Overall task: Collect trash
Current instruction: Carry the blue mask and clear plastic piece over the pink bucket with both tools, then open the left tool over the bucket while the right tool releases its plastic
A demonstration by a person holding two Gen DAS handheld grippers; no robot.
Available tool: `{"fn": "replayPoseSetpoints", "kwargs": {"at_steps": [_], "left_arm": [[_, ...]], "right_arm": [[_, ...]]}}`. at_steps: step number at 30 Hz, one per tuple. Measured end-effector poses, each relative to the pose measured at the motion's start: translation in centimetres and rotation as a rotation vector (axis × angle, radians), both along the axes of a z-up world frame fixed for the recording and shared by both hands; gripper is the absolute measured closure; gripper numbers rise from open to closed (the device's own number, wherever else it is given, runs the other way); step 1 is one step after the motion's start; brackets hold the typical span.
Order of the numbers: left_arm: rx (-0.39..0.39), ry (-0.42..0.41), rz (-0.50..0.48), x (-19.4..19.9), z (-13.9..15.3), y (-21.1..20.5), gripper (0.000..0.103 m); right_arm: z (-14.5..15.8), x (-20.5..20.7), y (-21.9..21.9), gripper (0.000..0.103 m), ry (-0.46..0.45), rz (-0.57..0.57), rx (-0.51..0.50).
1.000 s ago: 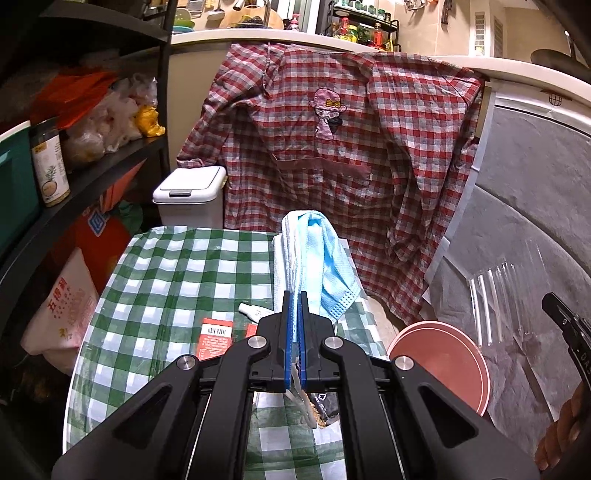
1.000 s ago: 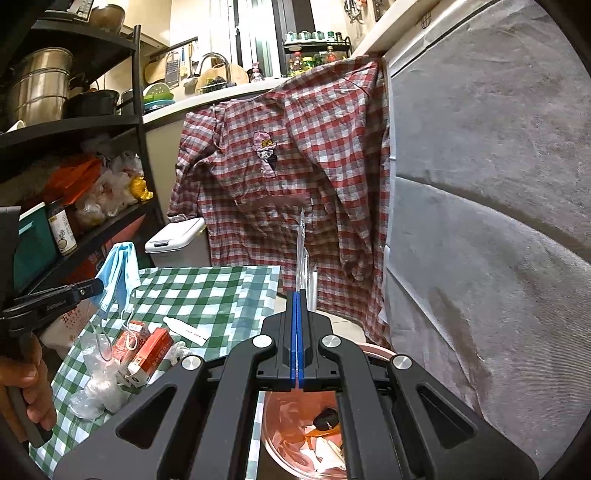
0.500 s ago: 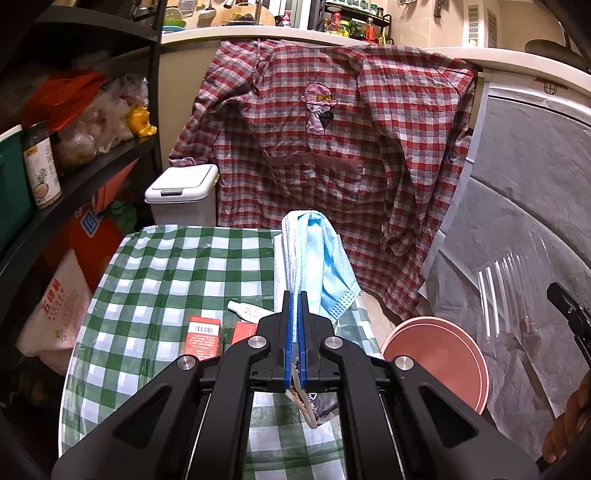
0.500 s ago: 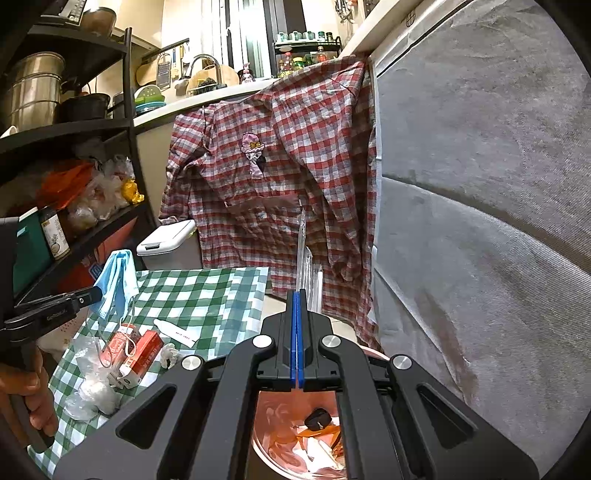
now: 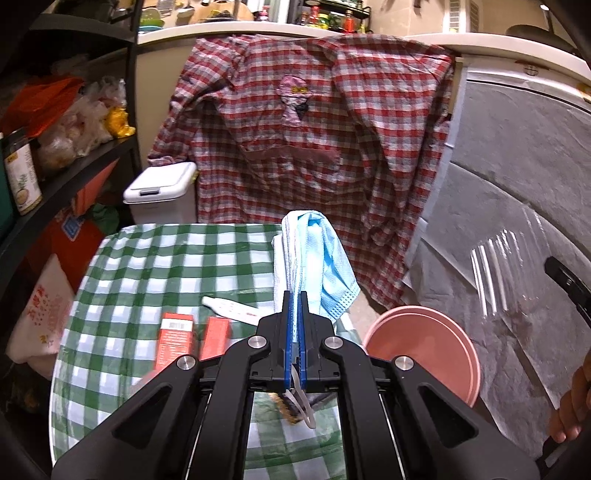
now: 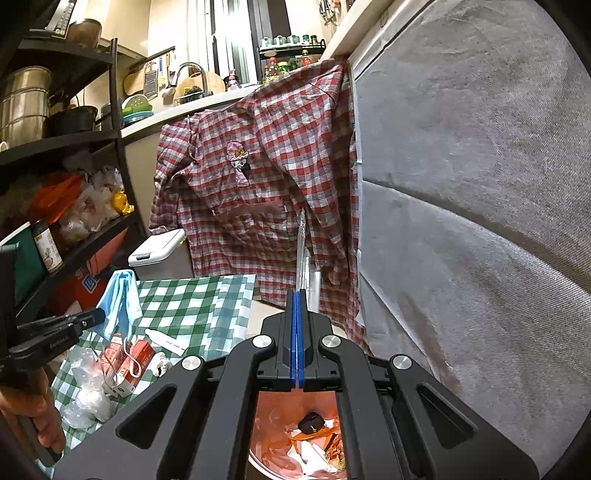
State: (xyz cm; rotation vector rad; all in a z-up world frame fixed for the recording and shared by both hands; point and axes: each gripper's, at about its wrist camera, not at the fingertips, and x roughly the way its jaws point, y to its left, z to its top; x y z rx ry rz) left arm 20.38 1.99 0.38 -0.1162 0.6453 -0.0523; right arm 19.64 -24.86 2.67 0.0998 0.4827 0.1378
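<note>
Above checked table [image 5: 155, 258], left gripper [image 5: 295, 299] tilted down clamping blue mask [image 5: 321, 258], right gripper [image 6: 297, 295] pinching clear wrapper [image 6: 301, 251]

Dim kitchen corner: dark shelving [image 5: 55, 177] left, plaid shirt [image 5: 306, 147] hung over far counter [image 5: 258, 29], grey fabric-covered wall [image 6: 480, 184] right

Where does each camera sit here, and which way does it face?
Left wrist: on the left tongs, facing over the checked tablecloth toward the plaid shirt; tongs shut on a blue face mask.
Right wrist: on the right tongs, above the pink bin, shut on clear plastic film; a hand shows at left.
Shared: shirt, tablecloth, mask, white lidded bin.
</note>
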Motion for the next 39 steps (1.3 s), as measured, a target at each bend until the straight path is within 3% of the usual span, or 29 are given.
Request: {"fn": "replayPoseSetpoints", "kwargs": {"at_steps": [10, 22, 27, 29, 31, 39], "left_arm": [[-0.057, 0.036, -0.147, 0.7, -1.5, -3.8, 0.1], [-0.053, 0.092, -0.258, 1.8, -3.1, -9.1, 0.1], [-0.059, 0.113, -0.287, 2.3, -3.4, -10.5, 0.099], [-0.062, 0.116, -0.293, 2.4, -3.4, -10.7, 0.089], [-0.068, 0.112, -0.291, 2.3, -3.2, -10.7, 0.086], [-0.077, 0.096, -0.281, 2.2, -2.6, -10.1, 0.086]], "right_arm": [[-0.5, 0.9, -0.6, 0.103, 0.041, 0.002, -0.008], [-1.3, 2.1, -1.3, 0.102, 0.087, -0.012, 0.003], [-1.6, 2.5, -1.2, 0.098, 0.102, -0.008, -0.006], [-1.8, 2.8, -1.3, 0.086, 0.117, -0.011, 0.0], [-1.9, 2.9, -1.5, 0.075, 0.121, -0.024, 0.007], [-1.6, 2.8, -1.1, 0.075, 0.107, -0.025, 0.013]]}}
